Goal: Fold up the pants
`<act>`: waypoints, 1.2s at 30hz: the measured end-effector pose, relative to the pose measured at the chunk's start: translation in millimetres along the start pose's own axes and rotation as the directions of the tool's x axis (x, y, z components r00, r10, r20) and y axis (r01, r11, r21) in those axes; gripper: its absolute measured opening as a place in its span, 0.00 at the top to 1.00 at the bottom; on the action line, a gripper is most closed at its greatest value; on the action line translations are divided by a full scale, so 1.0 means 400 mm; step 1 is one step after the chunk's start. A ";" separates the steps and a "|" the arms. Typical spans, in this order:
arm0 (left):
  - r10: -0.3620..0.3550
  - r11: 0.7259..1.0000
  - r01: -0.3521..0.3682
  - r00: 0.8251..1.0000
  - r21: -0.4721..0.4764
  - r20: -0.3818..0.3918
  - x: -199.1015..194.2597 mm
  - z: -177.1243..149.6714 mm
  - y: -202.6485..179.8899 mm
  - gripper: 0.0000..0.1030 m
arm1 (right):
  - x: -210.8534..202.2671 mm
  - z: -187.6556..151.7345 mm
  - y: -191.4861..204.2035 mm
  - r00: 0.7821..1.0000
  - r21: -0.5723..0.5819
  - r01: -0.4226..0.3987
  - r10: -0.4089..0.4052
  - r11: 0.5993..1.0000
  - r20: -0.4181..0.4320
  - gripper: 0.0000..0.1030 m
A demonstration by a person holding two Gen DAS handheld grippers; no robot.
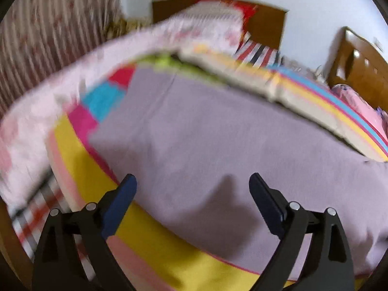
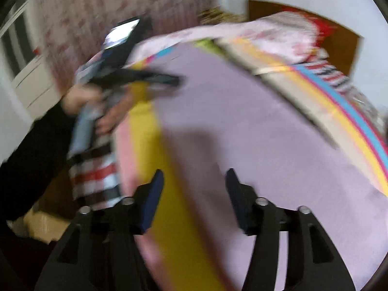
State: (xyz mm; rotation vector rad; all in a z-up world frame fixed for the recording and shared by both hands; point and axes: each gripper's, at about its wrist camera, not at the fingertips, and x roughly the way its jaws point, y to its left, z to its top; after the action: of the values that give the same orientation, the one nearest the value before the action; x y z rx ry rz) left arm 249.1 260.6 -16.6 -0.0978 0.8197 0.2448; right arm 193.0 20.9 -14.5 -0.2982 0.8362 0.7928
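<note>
The pale purple pants (image 1: 206, 140) lie spread flat on the bed in the left wrist view and also fill the middle of the right wrist view (image 2: 254, 133). My left gripper (image 1: 192, 181) is open and empty, just above the near edge of the pants. My right gripper (image 2: 194, 177) is open and empty above the pants' near left edge. In the right wrist view the left gripper (image 2: 167, 80), held by a hand in a black sleeve, hovers over the far left of the pants. Both views are blurred by motion.
The pants lie on a striped yellow, pink and blue sheet (image 1: 80, 169). A pink floral quilt (image 1: 43, 101) is bunched along the far left. A folded striped cover (image 1: 315, 97) runs along the right. A wooden headboard (image 1: 266, 26) and a curtain (image 1: 53, 24) stand behind.
</note>
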 end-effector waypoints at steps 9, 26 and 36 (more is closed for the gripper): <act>-0.173 0.949 0.177 0.984 0.261 -0.036 0.019 0.073 -0.307 0.02 | -0.070 -0.034 -0.372 0.988 0.306 0.132 -0.149 0.943 0.031 0.49; -0.159 0.960 0.186 0.978 0.210 -0.137 0.106 -0.009 -0.333 0.01 | 0.170 0.145 -0.386 0.968 -0.070 -0.173 0.156 0.982 -0.196 0.85; -0.159 0.960 0.185 0.978 0.209 -0.137 0.102 -0.012 -0.336 0.01 | 0.186 0.139 -0.382 0.959 -0.104 -0.190 0.162 0.976 -0.231 0.80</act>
State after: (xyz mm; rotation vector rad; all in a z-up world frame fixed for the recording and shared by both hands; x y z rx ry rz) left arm 306.6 136.9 -50.9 0.0257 0.9460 -0.0184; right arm 365.5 -16.0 -44.0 -0.4335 1.0346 0.9944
